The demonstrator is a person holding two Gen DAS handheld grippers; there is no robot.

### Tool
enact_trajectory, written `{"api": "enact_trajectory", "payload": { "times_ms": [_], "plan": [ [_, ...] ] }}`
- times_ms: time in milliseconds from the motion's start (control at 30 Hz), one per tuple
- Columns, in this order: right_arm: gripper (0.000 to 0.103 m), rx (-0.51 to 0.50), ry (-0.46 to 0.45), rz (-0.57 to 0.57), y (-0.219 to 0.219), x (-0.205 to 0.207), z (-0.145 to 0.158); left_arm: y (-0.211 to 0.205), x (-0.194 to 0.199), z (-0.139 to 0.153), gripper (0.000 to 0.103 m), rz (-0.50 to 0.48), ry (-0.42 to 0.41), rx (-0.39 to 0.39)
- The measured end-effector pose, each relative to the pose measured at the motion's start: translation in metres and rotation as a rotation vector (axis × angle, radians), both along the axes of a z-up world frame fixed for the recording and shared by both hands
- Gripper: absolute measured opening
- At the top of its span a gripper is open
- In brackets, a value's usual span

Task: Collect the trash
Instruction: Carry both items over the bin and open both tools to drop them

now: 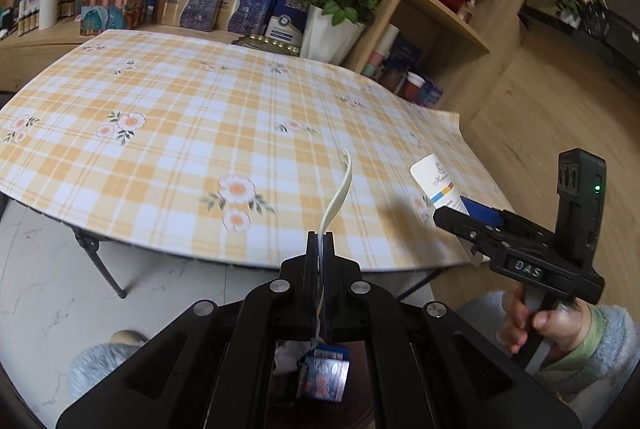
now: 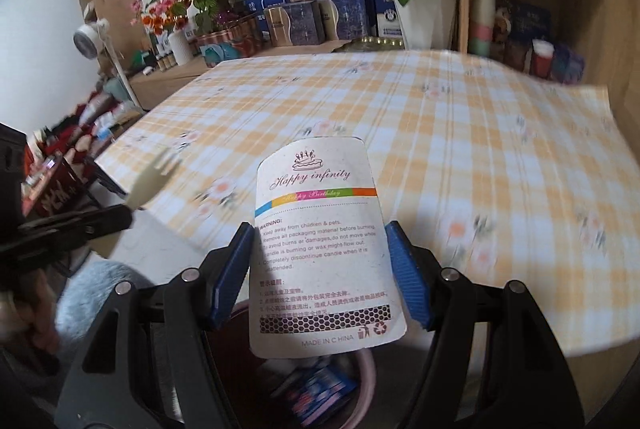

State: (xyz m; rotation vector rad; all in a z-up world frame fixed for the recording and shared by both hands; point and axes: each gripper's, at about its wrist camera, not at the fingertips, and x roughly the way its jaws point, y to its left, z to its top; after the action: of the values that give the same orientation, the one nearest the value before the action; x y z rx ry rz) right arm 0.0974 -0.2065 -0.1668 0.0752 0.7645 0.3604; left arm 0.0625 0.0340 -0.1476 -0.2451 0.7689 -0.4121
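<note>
- The left gripper (image 1: 320, 241) is clamped on the handle of a cream plastic fork (image 1: 338, 195), whose tines curve up over the table's near edge.
- The right gripper (image 2: 320, 261) has its blue pads (image 2: 408, 269) pressed to both sides of a white candle-pack card (image 2: 320, 249) printed "Happy infinity".
- Below both sits a pink-rimmed bin (image 2: 366, 369) with a blue wrapper (image 2: 320, 393) inside.
- Beyond lies the yellow plaid tablecloth (image 1: 180, 133), bare of trash.

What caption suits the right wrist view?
Right hand-held gripper carrying a candle card above the bin, checked table beyond.
</note>
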Motion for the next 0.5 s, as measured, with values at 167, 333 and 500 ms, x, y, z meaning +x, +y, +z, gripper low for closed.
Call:
{"api": "enact_trajectory", "payload": {
  "times_ms": [167, 333, 500],
  "plan": [
    [0.067, 0.055, 0.071, -0.006, 0.005, -0.033, -0.026, -0.011, -0.019, -0.01, 0.003, -0.03, -0.005, 0.04],
    [0.067, 0.047, 0.137, 0.059, 0.022, -0.058, -0.051, -0.01, -0.029, -0.018, 0.003, -0.031, -0.009, 0.046],
    [0.067, 0.001, 0.179, 0.12, 0.042, -0.069, -0.075, -0.002, -0.033, -0.025, 0.003, -0.003, 0.005, 0.022]
  ]
}}
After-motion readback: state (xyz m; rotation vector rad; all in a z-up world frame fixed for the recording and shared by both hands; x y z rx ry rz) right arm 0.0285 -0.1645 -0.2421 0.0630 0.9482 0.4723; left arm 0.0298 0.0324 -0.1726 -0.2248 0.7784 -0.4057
